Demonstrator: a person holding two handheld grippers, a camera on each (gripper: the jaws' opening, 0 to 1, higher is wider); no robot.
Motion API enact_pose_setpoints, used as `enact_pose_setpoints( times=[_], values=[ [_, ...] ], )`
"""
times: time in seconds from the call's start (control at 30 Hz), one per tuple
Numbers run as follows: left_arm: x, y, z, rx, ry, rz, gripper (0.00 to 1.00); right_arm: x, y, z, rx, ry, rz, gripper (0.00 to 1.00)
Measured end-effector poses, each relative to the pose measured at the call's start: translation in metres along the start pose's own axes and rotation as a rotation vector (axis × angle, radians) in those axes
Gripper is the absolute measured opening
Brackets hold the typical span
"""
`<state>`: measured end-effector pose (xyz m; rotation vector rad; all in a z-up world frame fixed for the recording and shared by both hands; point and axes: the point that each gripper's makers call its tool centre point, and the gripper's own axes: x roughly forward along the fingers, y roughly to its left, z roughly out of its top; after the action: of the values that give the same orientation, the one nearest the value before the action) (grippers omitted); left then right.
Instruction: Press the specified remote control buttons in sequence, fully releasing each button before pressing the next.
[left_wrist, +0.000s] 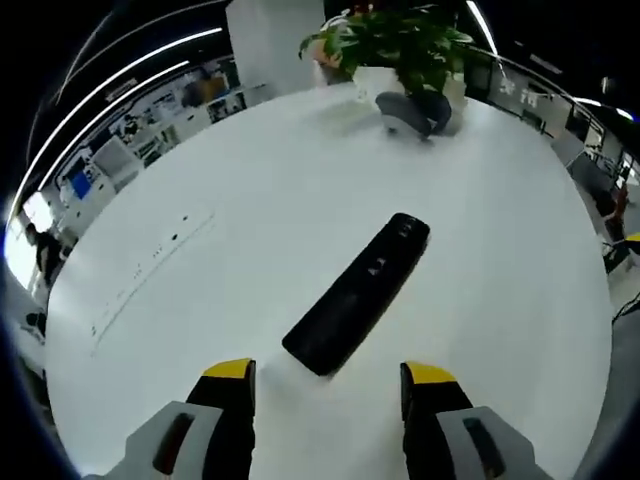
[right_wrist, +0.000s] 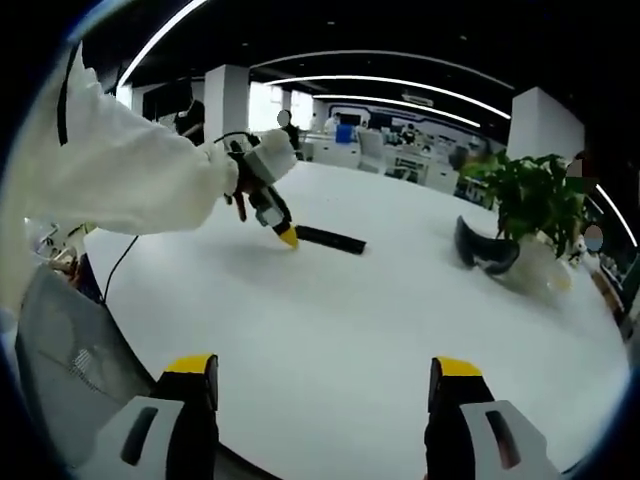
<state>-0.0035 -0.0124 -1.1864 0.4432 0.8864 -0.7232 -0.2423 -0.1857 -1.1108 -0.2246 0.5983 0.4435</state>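
The left gripper view is looking down, close over the remote control (left_wrist: 357, 293) on the white table (left_wrist: 250, 210). The right gripper view is facing across from farther back, sharing remote control (right_wrist: 329, 239), table (right_wrist: 380, 330) and plant (right_wrist: 533, 196).

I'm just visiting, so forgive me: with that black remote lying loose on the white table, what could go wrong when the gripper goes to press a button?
The remote lies loose and at a slant on the smooth table, so a push may slide or turn it rather than press a button. The left gripper has wide yellow-tipped jaws while the buttons look small, so it may hit the wrong one or two together. The right gripper hangs far off and could not steady the remote.
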Motion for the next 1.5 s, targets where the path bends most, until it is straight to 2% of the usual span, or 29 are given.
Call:
enact_pose_setpoints(
  times=[0.07,0.23,0.3,0.37,0.43,0.47,0.53,0.63,0.67,0.77,0.8,0.83,0.9,0.93,1.03,1.13,1.2,1.23,1.33,1.4,1.5],
  values=[
    [-0.006,-0.004,-0.003,0.0,-0.009,-0.002,0.62,0.0,0.0,0.001,-0.003,-0.005,-0.001,0.87],
    [-0.032,-0.022,0.003,-0.039,-0.103,-0.015,0.65,-0.001,-0.001,0.004,0.002,-0.022,-0.006,0.88],
    [-0.04,-0.03,0.004,-0.085,-0.124,-0.037,0.68,-0.001,-0.002,0.005,0.005,-0.027,-0.007,0.88],
    [-0.048,-0.035,0.006,-0.096,-0.144,-0.046,0.71,-0.002,-0.001,0.006,0.006,-0.033,-0.006,0.89],
    [-0.056,-0.043,0.008,-0.124,-0.184,-0.053,0.7,-0.002,-0.002,0.007,0.005,-0.041,-0.008,0.89],
    [-0.061,-0.052,0.009,-0.171,-0.208,-0.068,0.71,-0.002,-0.002,0.008,0.007,-0.045,-0.008,0.89],
    [-0.068,-0.067,0.011,-0.212,-0.264,-0.105,0.73,-0.003,-0.002,0.008,0.013,-0.049,-0.007,0.89],
    [-0.075,-0.079,0.002,-0.218,-0.289,-0.09,0.77,-0.004,-0.004,0.009,0.024,-0.058,-0.008,0.9],
    [-0.077,-0.082,0.003,-0.233,-0.32,-0.09,0.76,-0.004,-0.004,0.01,0.026,-0.06,-0.008,0.9],
    [-0.085,-0.094,-0.004,-0.262,-0.339,-0.09,0.79,-0.005,-0.003,0.011,0.02,-0.071,-0.008,0.9],
    [-0.089,-0.097,-0.005,-0.27,-0.349,-0.087,0.81,-0.005,-0.003,0.011,0.018,-0.071,-0.007,0.9],
    [-0.094,-0.097,-0.003,-0.304,-0.389,-0.072,0.85,-0.005,-0.002,0.011,0.016,-0.072,-0.007,0.9],
    [-0.103,-0.107,0.0,-0.332,-0.456,-0.088,0.93,-0.005,-0.002,0.011,0.014,-0.075,-0.008,0.9],
    [-0.104,-0.108,-0.001,-0.332,-0.46,-0.088,0.96,-0.005,-0.003,0.011,0.016,-0.076,-0.008,0.9],
    [-0.117,-0.11,-0.01,-0.276,-0.476,-0.007,0.98,-0.006,-0.003,0.011,0.02,-0.076,-0.008,0.9],
    [-0.129,-0.112,-0.018,-0.268,-0.498,0.046,1.0,-0.006,-0.003,0.011,0.019,-0.079,-0.011,0.9],
    [-0.145,-0.105,-0.021,-0.274,-0.565,0.131,1.0,-0.006,-0.003,0.011,0.016,-0.079,-0.014,0.9],
    [-0.15,-0.103,-0.025,-0.28,-0.574,0.153,1.0,-0.006,-0.004,0.011,0.016,-0.079,-0.016,0.9],
    [-0.169,-0.093,-0.046,-0.258,-0.563,0.257,1.0,-0.007,-0.005,0.011,0.021,-0.083,-0.026,0.91],
    [-0.181,-0.091,-0.056,-0.285,-0.553,0.285,1.0,-0.007,-0.006,0.011,0.027,-0.083,-0.028,0.91],
    [-0.197,-0.088,-0.066,-0.334,-0.575,0.318,1.0,-0.007,-0.006,0.012,0.027,-0.087,-0.03,0.92]
  ],
)
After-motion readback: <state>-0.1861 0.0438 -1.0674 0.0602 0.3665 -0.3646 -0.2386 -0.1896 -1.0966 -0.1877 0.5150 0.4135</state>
